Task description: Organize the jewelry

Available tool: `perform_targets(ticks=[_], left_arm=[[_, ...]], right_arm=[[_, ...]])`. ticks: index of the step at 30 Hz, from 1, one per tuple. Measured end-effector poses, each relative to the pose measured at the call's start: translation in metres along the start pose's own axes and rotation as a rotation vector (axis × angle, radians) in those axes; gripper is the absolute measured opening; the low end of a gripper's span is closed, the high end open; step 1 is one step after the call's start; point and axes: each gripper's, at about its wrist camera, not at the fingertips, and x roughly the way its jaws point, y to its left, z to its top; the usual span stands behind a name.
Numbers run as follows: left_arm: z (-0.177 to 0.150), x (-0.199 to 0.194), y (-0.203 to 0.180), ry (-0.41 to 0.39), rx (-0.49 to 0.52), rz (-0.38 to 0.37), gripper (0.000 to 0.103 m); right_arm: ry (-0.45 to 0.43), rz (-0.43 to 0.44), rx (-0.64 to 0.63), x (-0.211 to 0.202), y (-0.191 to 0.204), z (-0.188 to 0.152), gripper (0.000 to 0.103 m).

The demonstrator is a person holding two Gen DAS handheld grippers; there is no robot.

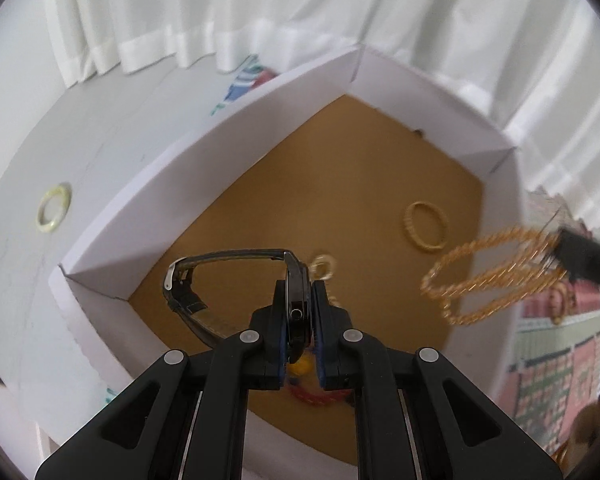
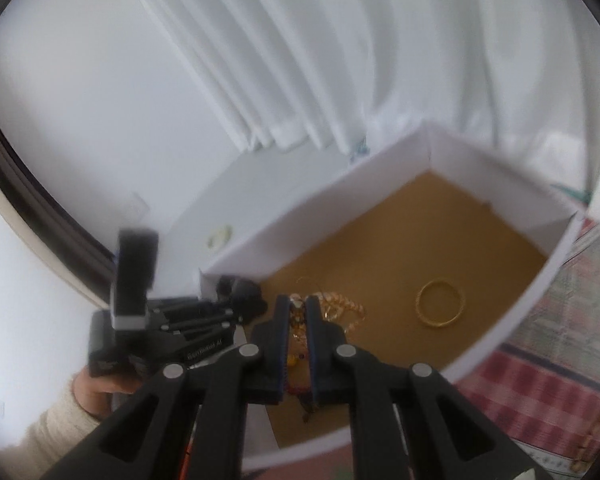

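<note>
My left hand-held gripper (image 1: 299, 300) is clamped on the black leather-strap watch (image 1: 236, 280), strap trailing left, over the white brown-floored cardboard box (image 1: 204, 152); right hand-held gripper (image 2: 299, 308) is shut on twisted gold bangles (image 1: 496, 272) near the box's right wall.

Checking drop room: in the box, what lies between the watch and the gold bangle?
In the left wrist view, a small pale ring lies between the watch and bangle; otherwise bare brown floor.
</note>
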Motion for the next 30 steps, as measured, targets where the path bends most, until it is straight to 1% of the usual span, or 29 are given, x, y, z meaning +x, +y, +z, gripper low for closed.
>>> perform_targets(ticks=[1,2,3,4,5,6,7,9,10,11,12,13,14,16,18,21,26,30], left_arm=[[-0.001,0.006,0.002,0.005,0.002,0.011,0.01],[-0.003,0.009,0.003,0.005,0.005,0.024,0.012],[-0.005,0.01,0.005,0.002,0.008,0.04,0.024],[-0.007,0.011,0.006,-0.002,0.009,0.058,0.037],[-0.01,0.009,0.007,-0.009,0.006,0.07,0.06],[-0.014,0.004,0.008,-0.03,-0.001,0.081,0.073],[-0.019,-0.004,0.009,-0.056,-0.002,0.091,0.075],[-0.026,-0.016,0.004,-0.085,0.016,0.094,0.075],[-0.029,-0.022,0.002,-0.094,0.023,0.093,0.075],[-0.036,-0.03,-0.003,-0.111,0.036,0.093,0.076],[-0.042,-0.037,-0.007,-0.124,0.046,0.091,0.079],[-0.051,-0.048,-0.015,-0.142,0.063,0.087,0.08],[-0.056,-0.054,-0.022,-0.154,0.074,0.082,0.082],[-0.069,-0.067,-0.037,-0.174,0.102,0.063,0.084],[-0.089,-0.081,-0.059,-0.191,0.144,0.032,0.086],[-0.117,-0.094,-0.09,-0.197,0.194,-0.014,0.088],[-0.161,-0.099,-0.14,-0.177,0.257,-0.09,0.09],[-0.192,-0.094,-0.175,-0.137,0.261,-0.159,0.09]], right_arm=[[0.026,0.004,0.007,0.013,-0.002,-0.003,0.011],[0.043,0.003,0.015,0.021,-0.004,-0.006,0.011],[0.065,-0.013,0.027,0.032,-0.007,-0.012,0.012],[0.072,-0.029,0.031,0.037,-0.009,-0.016,0.025],[0.072,-0.055,0.031,0.039,-0.011,-0.021,0.035],[0.065,-0.081,0.029,0.039,-0.013,-0.025,0.052],[0.059,-0.102,0.029,0.036,-0.013,-0.029,0.057],[0.049,-0.134,0.032,0.027,-0.018,-0.037,0.058],[0.034,-0.151,0.03,0.018,-0.019,-0.043,0.064],[0.014,-0.17,0.025,0.01,-0.02,-0.049,0.067],[-0.006,-0.19,0.018,-0.001,-0.022,-0.054,0.073],[-0.029,-0.22,0.008,-0.013,-0.023,-0.062,0.077],[-0.047,-0.25,0.0,-0.024,-0.024,-0.069,0.079],[-0.071,-0.306,-0.011,-0.043,-0.026,-0.085,0.08],[-0.085,-0.372,-0.02,-0.063,-0.028,-0.104,0.081],[-0.084,-0.462,-0.031,-0.09,-0.034,-0.135,0.081],[-0.08,-0.599,-0.015,-0.136,-0.045,-0.199,0.081],[-0.093,-0.666,0.028,-0.167,-0.049,-0.25,0.081]])
